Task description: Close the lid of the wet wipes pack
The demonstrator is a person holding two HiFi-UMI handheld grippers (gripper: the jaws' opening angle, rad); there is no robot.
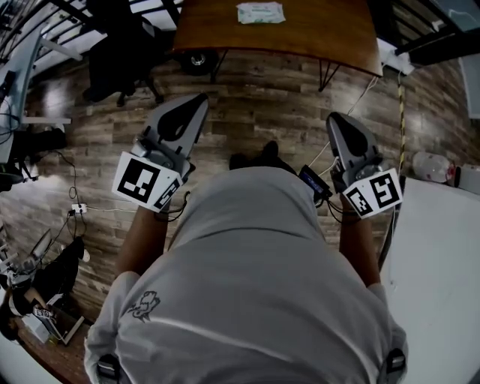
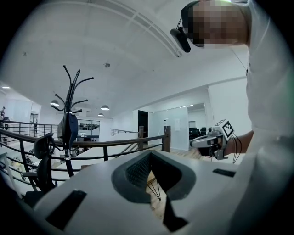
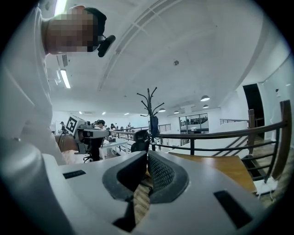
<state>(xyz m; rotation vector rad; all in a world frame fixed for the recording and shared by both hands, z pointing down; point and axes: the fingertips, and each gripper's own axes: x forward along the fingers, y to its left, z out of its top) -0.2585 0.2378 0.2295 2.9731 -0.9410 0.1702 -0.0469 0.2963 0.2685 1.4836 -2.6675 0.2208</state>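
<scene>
Head view steeply down from above, both gripper views near level, sharing the railing [image 2: 115, 144].

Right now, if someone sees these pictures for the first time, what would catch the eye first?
The left gripper and right gripper, both shut and empty, are held over the wooden floor either side of the person's grey shirt. Ahead, a wet wipes pack lies on the brown table.

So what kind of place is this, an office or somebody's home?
Probably an open-plan office: an office chair near a wooden table, a coat stand, and a railing like a mezzanine's.
</scene>
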